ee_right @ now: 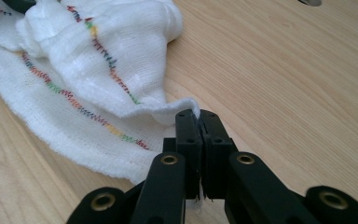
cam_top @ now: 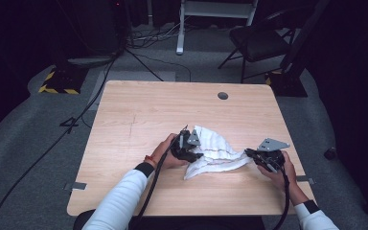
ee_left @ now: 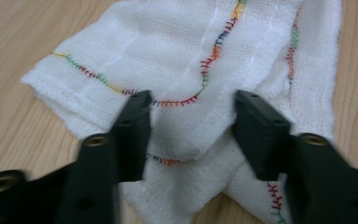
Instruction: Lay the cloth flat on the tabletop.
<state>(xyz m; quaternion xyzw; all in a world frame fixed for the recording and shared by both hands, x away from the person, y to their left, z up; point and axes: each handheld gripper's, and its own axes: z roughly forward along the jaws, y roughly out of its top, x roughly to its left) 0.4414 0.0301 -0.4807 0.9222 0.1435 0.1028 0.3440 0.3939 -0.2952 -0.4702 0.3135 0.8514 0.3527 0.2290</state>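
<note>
1. A white cloth (cam_top: pixel 215 151) with coloured stitching lies crumpled on the wooden table (cam_top: pixel 139 115), between both hands
2. The right tool (ee_right: pixel 199 122) is clenched on the cloth's right corner, fabric pinched between its tips
3. The left tool (ee_left: pixel 191 116) stands released, jaws apart astride a raised fold at the cloth's left side

Cloths: one white cloth (cam_top: pixel 214 152) with coloured stitching
Grippers: two, the left gripper (cam_top: pixel 188 146) and the right gripper (cam_top: pixel 263 158)
Tables: one wooden table (cam_top: pixel 139 115)
Chairs: one black chair (cam_top: pixel 261 40)
</note>
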